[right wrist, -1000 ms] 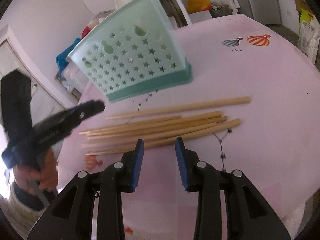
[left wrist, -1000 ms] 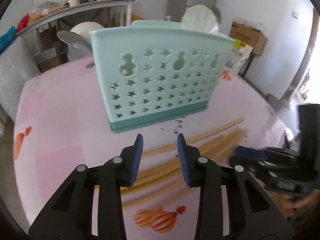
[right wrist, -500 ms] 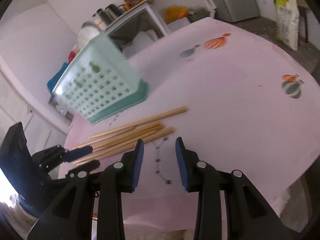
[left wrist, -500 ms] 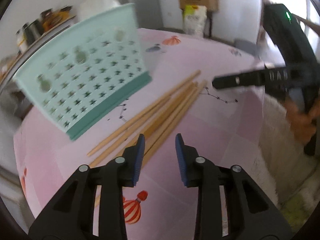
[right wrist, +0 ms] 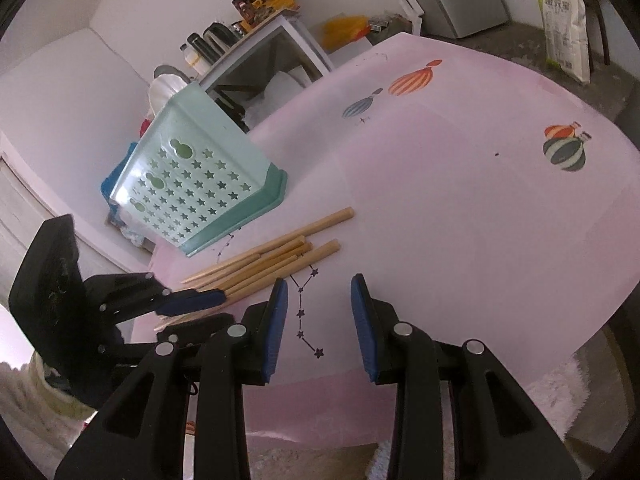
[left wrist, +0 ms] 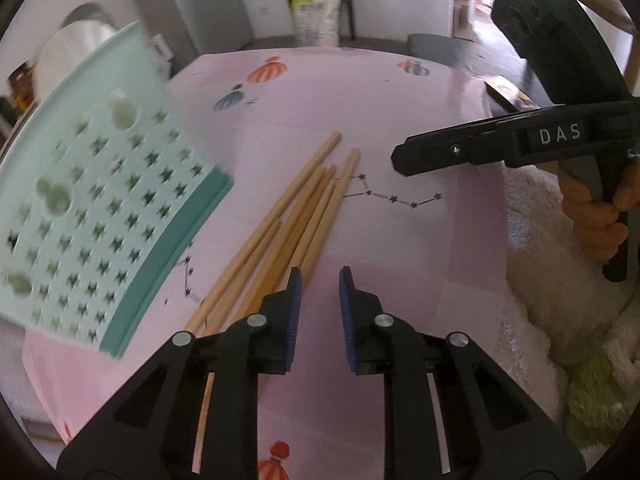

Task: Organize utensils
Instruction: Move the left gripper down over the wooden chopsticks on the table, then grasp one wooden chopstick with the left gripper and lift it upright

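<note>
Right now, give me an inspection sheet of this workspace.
Surface: pink tablecloth with balloon prints.
Job's things: wooden chopsticks bundled flat on the cloth; mint utensil holder beside them, no chopsticks seen in it.
Clutter: nothing seen on the table.
Grippers: left gripper open, jaws just narrowing, empty, at the chopsticks' ends; right gripper open, empty.
Cables: nothing seen.
Surroundings: shelf with bottles, rice sack.

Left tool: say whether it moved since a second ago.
Yes: the left tool went from the holder's base to over the chopsticks' thin ends. Its jaws have been closing, nothing between them.
</note>
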{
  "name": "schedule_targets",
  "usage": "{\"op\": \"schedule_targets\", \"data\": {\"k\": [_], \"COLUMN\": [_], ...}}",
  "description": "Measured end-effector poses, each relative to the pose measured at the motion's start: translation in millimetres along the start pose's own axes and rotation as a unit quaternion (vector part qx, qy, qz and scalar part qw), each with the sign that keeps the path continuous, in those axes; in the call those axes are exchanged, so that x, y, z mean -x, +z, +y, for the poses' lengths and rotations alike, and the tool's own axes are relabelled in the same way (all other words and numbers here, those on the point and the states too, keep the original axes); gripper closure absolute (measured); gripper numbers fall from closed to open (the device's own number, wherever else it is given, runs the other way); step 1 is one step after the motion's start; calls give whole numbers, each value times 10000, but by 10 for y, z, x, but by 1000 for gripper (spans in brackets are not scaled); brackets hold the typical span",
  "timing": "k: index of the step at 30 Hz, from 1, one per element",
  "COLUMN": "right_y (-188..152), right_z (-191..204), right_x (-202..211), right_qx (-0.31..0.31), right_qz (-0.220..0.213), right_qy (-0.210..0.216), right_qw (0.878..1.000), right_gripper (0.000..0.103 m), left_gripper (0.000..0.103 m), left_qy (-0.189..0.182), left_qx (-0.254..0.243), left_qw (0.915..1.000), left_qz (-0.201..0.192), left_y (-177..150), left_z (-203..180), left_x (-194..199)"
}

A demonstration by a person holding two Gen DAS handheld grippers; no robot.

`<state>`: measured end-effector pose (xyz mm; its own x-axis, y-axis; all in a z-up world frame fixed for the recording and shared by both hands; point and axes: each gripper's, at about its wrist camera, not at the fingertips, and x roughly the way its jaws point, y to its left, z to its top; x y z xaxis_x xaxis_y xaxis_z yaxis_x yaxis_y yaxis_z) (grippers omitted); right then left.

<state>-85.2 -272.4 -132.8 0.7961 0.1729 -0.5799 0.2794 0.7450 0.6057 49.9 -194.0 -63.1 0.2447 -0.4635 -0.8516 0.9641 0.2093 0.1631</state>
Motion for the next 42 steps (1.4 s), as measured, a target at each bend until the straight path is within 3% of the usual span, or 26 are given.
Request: {"op": "schedule_targets", "data": {"k": [5, 8, 14, 25, 35, 42], "right_y": [1, 12, 34, -31, -93, -104], "right_z": [-38, -48, -108, -132, -149, -145], "right_x": [14, 17, 34, 88, 143, 147], "right_qx": [-134, -159, -254, -224, -380, -356], "right_qz": [-10, -32, -94, -170, -316, -376], "right_qy": [91, 70, 112, 252, 422, 429], "right_qw": [9999, 9998, 9996, 9993, 9979, 9977], "right_gripper": [70, 70, 70, 70, 70, 71], "left_gripper": [86, 86, 95, 96, 91, 97], "left_qy": [-338, -267, -546, -121, -261, -7], "left_qx": [-315, -519, -282, -340, -169, -503], "left_qw": [9988, 9981, 9974, 9976, 9969, 9967], "left_qz": [140, 197, 367, 583, 717, 631], "left_y": [148, 223, 283, 167, 361, 353], "left_z": [-9, -21, 49, -123, -95, -237], "left_x": [-48, -114, -167, -78, -177, -172]}}
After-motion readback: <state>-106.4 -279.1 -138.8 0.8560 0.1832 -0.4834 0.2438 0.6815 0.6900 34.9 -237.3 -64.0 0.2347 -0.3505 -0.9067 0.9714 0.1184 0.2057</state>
